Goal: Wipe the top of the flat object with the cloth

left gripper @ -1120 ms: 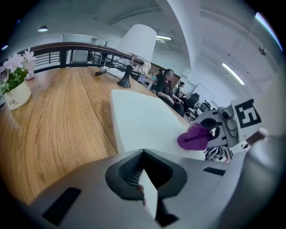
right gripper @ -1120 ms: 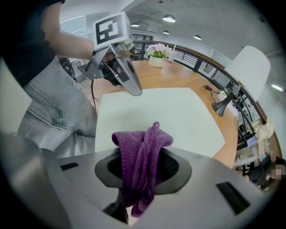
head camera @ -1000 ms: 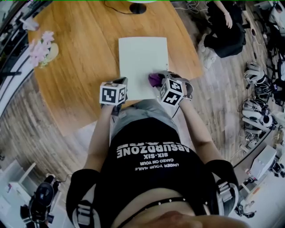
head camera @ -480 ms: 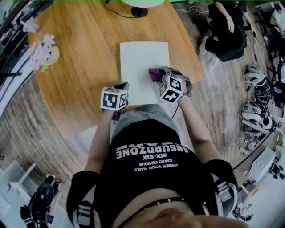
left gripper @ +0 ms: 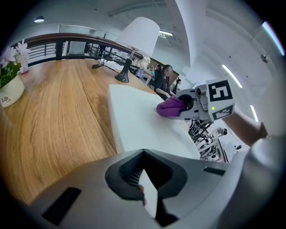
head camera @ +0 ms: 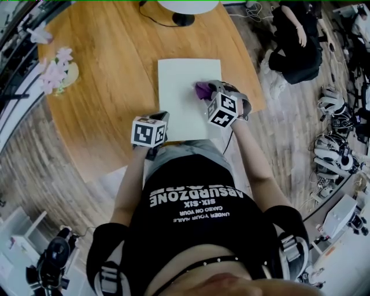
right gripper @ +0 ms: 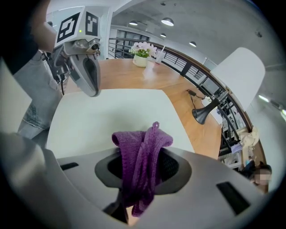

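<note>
1. Right gripper (head camera: 211, 92): the jaws are closed on the purple cloth (right gripper: 142, 154). The cloth is bunched between them, and a fold sticks out past the tips. In the head view the cloth (head camera: 202, 89) sits on the flat object (head camera: 178, 101), near its right edge and about halfway along its length.

2. Left gripper (head camera: 158, 121): the jaws are closed on a thin white sliver. Judging by the gripper's position, this is the near left corner of the flat object (left gripper: 134, 120). You appear to be pinning the object in place on the wooden table (head camera: 110, 69).

3. Progress: the wipe looks to be under way, since the cloth is on the top face and the object is steadied. The white surface shows no marks, streaks or damp trail, so you cannot read off which areas are done.

4. Remaining work (a judgement from the cloth's position only): treat the far half, the left side and the near strip as not yet covered. The corner under the left jaws cannot be reached while that grip is held.

5. Clearance: the lamp base (head camera: 180, 16) stands beyond the far edge, well apart from the cloth.
</note>
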A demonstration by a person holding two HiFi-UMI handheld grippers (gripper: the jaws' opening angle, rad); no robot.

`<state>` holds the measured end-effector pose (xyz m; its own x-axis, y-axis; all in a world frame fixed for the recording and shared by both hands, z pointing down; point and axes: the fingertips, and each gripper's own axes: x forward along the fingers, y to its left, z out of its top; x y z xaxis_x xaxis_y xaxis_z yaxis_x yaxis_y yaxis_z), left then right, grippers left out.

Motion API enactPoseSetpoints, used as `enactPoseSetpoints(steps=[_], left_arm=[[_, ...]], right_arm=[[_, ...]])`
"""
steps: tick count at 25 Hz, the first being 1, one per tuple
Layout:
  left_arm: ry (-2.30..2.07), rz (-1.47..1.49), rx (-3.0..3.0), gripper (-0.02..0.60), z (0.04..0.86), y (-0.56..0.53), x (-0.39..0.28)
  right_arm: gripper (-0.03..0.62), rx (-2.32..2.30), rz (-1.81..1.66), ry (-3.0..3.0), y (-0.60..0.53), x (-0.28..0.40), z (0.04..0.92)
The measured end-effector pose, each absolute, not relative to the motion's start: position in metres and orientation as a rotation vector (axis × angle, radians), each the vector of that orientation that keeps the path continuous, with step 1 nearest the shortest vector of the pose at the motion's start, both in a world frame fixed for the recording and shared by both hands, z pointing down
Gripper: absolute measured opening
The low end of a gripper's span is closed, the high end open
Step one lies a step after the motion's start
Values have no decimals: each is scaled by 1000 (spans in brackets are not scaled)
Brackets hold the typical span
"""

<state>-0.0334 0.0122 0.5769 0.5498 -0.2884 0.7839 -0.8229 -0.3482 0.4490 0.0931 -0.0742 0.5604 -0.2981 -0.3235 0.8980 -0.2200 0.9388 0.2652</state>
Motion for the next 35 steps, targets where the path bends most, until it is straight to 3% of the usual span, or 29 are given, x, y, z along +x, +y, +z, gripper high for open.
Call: enactPoseSetpoints(steps=[35], left_arm=[[-863,740,1865,15,578,9,-37]], right_arm=[[129,445,-53,-1857,-181,97,558]])
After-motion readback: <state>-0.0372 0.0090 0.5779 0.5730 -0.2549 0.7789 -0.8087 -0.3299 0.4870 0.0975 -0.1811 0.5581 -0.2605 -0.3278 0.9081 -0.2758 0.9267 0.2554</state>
